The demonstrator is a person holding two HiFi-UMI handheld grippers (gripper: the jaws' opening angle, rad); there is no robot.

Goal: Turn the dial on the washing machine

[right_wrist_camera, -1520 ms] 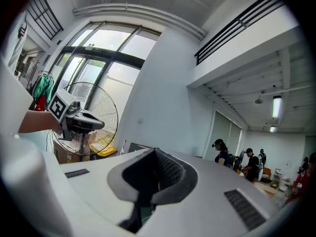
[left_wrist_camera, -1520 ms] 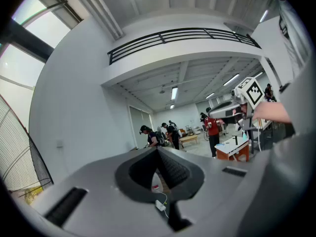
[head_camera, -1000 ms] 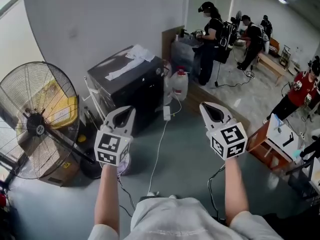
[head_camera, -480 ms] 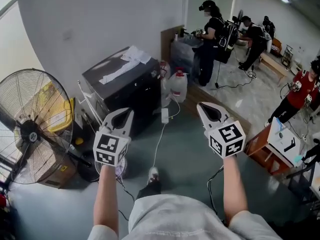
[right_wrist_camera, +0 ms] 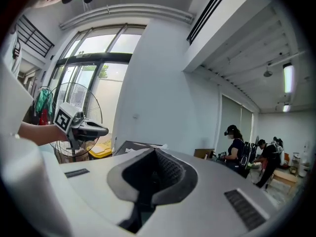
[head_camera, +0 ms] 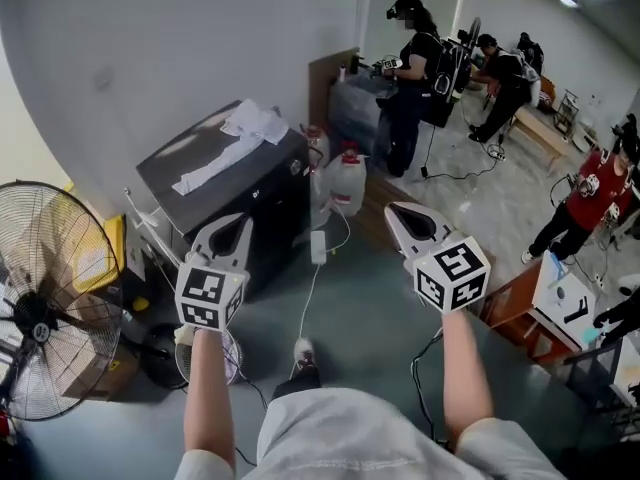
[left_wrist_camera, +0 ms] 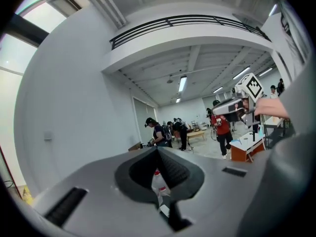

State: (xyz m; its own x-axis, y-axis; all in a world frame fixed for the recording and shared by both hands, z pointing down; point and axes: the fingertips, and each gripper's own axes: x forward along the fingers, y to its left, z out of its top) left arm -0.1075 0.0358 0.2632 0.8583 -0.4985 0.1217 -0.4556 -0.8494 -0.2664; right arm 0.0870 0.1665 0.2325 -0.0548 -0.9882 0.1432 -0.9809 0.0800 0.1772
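Observation:
The washing machine is a black box against the grey wall, with a white cloth lying on its top; I cannot make out its dial. My left gripper hovers in the air in front of the machine's near corner, shut with nothing in it. My right gripper is held level with it further right over the floor, also shut and empty. In the left gripper view the left gripper points past a white jug, and the right gripper points towards the machine's top in the right gripper view.
A large standing fan is at the left beside a wire rack. A white jug and a white plug with its cable lie right of the machine. Several people stand at the back; a wooden table is at right.
The view has shifted: the machine and the fan have slid left and down in the picture. Both grippers stay shut and side by side, and a foot has come into view below.

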